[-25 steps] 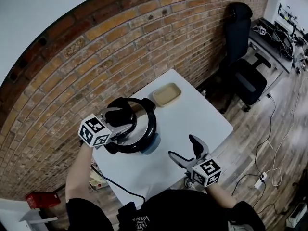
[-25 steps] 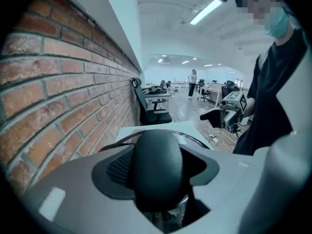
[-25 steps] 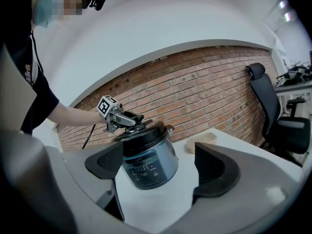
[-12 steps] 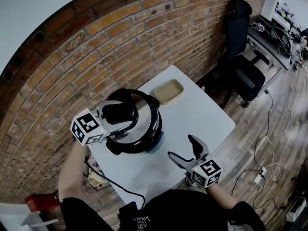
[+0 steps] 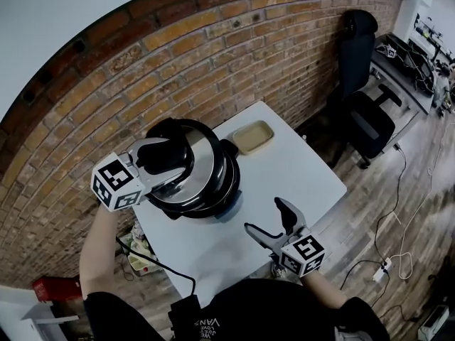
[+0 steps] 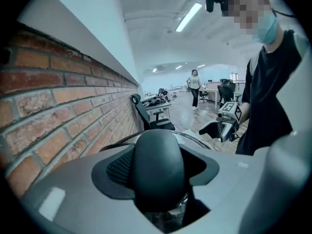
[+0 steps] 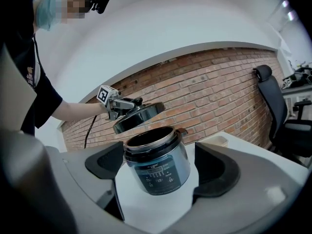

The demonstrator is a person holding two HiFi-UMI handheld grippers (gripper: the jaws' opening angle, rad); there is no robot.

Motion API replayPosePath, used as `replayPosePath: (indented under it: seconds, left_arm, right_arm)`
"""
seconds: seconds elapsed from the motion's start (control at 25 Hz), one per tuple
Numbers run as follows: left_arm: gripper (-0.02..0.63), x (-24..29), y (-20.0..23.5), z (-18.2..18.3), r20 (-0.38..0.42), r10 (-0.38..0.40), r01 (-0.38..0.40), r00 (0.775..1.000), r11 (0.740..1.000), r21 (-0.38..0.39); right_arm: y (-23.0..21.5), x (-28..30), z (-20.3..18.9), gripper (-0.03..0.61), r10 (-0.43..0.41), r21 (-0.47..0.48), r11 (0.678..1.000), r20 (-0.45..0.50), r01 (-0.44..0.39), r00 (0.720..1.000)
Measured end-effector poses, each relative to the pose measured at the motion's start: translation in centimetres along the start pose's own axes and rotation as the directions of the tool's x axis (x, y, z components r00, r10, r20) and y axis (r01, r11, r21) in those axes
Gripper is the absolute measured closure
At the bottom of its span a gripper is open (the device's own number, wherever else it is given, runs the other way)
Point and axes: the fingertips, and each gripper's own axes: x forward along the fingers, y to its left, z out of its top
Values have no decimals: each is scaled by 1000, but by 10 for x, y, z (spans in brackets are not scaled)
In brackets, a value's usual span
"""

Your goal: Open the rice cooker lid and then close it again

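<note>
Hanging above the rice cooker (image 7: 157, 167), the lid (image 7: 139, 117) sits clamped in left tongs (image 5: 165, 159)

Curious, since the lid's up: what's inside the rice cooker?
In the rice cooker only a dark inner wall shows; the bottom and any contents are hidden behind its rim.

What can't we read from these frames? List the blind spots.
- Inside of the rice cooker: in the head view the raised lid covers it; the right gripper view looks from too low to see past the rim.
- Control panel print: right gripper view, too small.
- Cooker body: left gripper view, blocked by the lid knob.
- Far end of the power cord: head view, it runs under the person's torso.
</note>
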Motion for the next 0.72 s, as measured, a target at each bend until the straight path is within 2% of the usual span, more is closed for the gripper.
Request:
replayPosePath:
  seconds: [0.2, 0.4, 0.56, 0.72]
  left_arm:
    - [334, -32, -10, 7, 22, 98, -97, 995, 994, -43]
    - [334, -71, -24, 6, 19, 208, -206, 978, 975, -83]
    - [334, -101, -41, 2, 2, 301, -298, 954, 946, -130]
    - [334, -123, -62, -11, -20, 391, -388, 920, 903, -183]
  right_arm:
    - [2, -13, 6, 124, 35, -32, 999, -2, -35, 999]
    - [7, -22, 9, 124, 94, -49, 994, -2, -94, 996]
    - [9, -32, 9, 124, 142, -54, 988, -9, -143, 990]
    - [8, -44, 6, 124, 187, -67, 980, -29, -189, 982]
